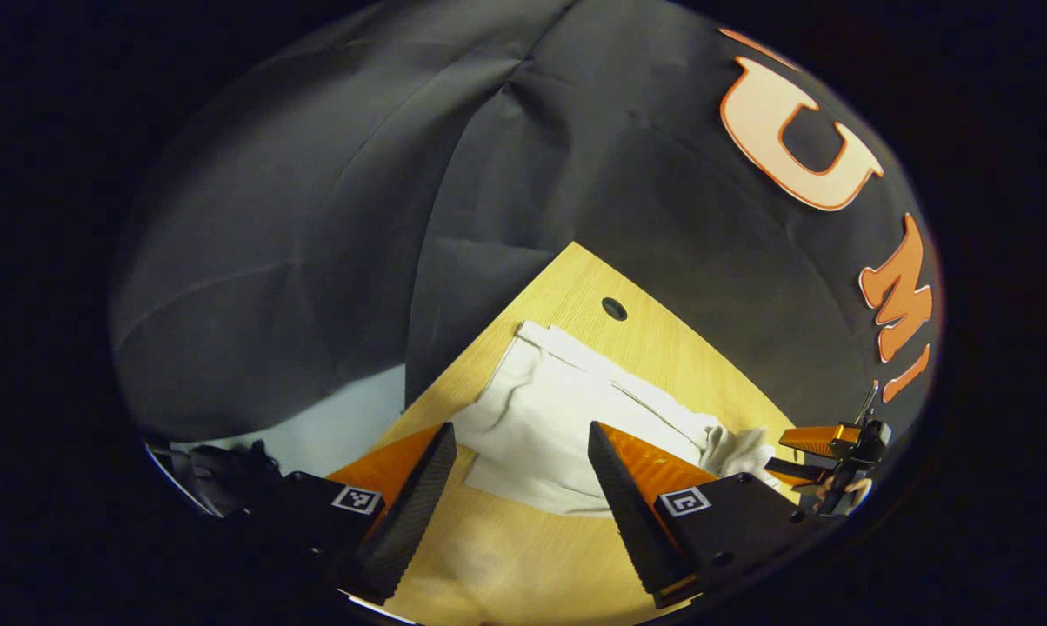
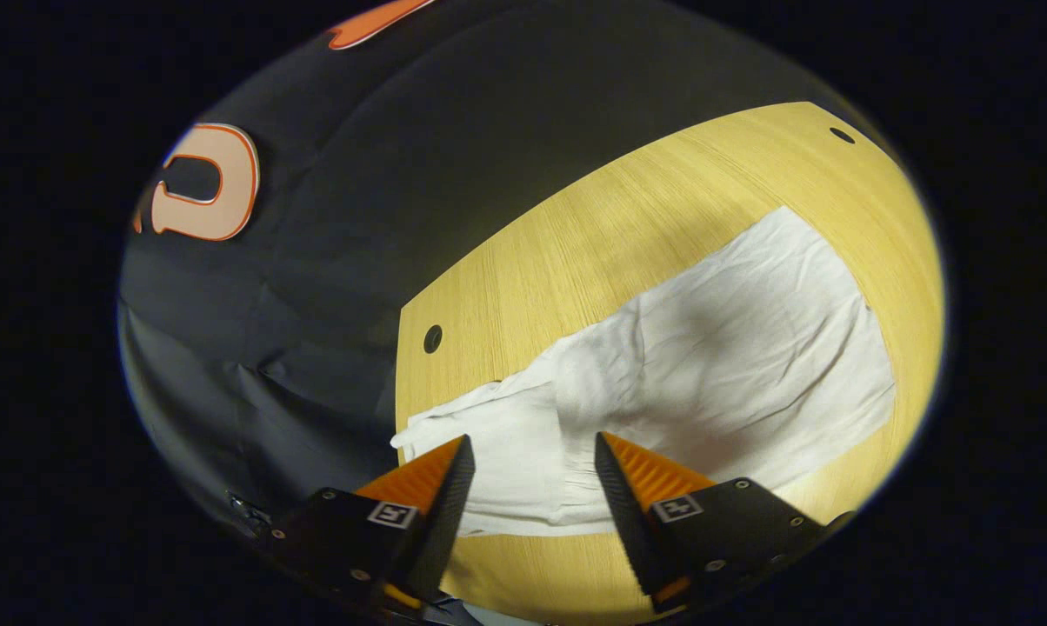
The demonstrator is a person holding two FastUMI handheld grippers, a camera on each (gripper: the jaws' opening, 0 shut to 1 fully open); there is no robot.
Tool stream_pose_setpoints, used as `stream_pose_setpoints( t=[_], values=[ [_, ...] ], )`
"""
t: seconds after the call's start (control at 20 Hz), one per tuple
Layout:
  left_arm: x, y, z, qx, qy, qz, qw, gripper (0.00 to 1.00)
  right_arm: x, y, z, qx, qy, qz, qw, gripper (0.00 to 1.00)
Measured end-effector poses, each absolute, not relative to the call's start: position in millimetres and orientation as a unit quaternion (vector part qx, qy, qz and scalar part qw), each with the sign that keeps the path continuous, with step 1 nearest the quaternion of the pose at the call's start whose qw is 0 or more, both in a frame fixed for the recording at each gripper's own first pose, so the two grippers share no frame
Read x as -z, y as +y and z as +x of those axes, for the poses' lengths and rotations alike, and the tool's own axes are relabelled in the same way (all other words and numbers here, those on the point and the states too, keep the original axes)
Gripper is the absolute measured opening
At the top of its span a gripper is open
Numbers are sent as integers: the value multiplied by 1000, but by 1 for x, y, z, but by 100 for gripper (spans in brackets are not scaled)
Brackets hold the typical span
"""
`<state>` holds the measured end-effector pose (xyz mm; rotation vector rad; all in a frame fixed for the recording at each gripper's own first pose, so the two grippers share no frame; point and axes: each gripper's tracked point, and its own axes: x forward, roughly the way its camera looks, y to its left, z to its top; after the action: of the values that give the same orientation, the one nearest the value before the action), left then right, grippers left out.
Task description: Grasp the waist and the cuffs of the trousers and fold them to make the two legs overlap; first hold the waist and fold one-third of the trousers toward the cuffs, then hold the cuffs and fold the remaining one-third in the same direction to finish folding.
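Both claws, left claw (image 1: 521,443) and right claw (image 2: 532,452), are hanging spread while we are seeing the white trousers (image 2: 715,365) lying flat on the bench (image 2: 576,252) just beyond their tips.

My left gripper (image 1: 520,439) hangs with fingers spread wide, nothing between them; my right gripper (image 2: 530,452), fingers equally parted, appears off to its right (image 1: 823,456), also empty.

no legible text, brand or number stands on anything. small square black-and-white coded marker tags (image 1: 356,499) sit on the bodies of the left gripper (image 1: 521,443) and right gripper (image 2: 530,456); their patterns aren't readable.
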<state>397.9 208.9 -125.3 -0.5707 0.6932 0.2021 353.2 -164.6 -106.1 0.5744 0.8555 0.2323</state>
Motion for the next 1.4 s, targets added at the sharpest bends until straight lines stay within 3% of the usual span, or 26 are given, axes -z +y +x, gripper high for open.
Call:
stream_pose_setpoints(
  t=[0.05,0.1,0.55,0.8,1.35,1.4],
  values=[
    [137,212,398,-99,341,-285,890,100,106,-172,352,-110,410,275,863,91],
    [144,212,398,-102,347,-292,885,100,100,-179,351,-109,413,275,861,98],
    [174,176,380,-103,380,-446,804,100,118,-190,341,-102,424,274,857,99],
    [194,181,385,-121,383,-483,778,100,120,-194,337,-102,430,274,854,99],
    [198,181,435,-116,364,-503,775,99,96,-225,339,-87,411,301,856,99],
    [200,181,438,-120,371,-493,778,94,95,-228,339,-85,408,304,857,99]
  ],
)
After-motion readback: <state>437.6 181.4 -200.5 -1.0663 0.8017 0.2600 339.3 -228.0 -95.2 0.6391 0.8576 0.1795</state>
